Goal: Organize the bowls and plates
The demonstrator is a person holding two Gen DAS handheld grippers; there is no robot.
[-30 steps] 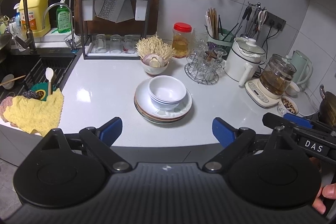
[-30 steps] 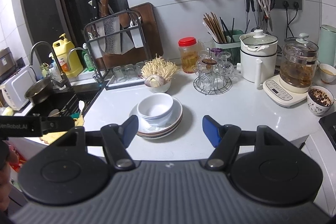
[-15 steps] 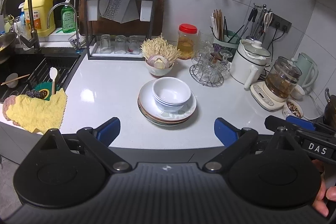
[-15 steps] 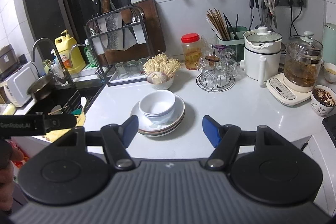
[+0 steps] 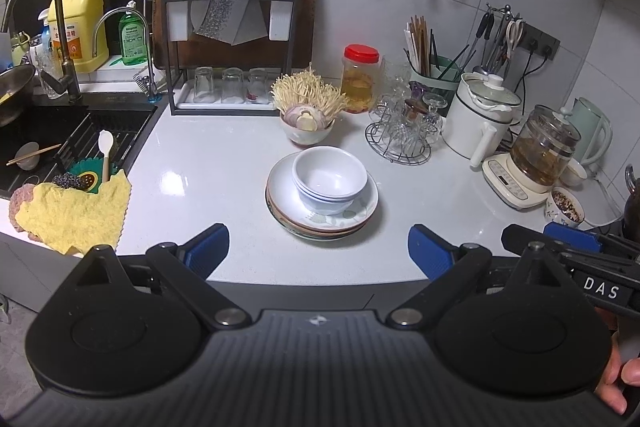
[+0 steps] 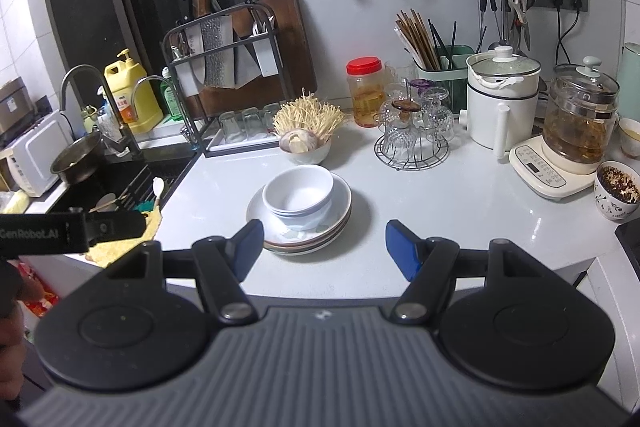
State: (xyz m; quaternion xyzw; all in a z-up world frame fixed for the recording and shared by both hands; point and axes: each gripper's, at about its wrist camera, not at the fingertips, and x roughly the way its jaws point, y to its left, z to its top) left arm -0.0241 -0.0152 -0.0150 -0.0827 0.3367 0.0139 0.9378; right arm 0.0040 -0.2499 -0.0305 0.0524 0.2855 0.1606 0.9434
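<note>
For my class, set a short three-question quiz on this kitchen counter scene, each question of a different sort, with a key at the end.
1. True or false: the stacked white bowls sit on the stack of plates.
2. What colour is the lid of the jar behind the bowl of enoki mushrooms?
3. The left hand-held gripper is: A) shut on a plate; B) open, holding nothing; C) shut on a bowl.

Key
1. True.
2. Red.
3. B; the right hand-held gripper is open too, and both are short of the plates.
</note>
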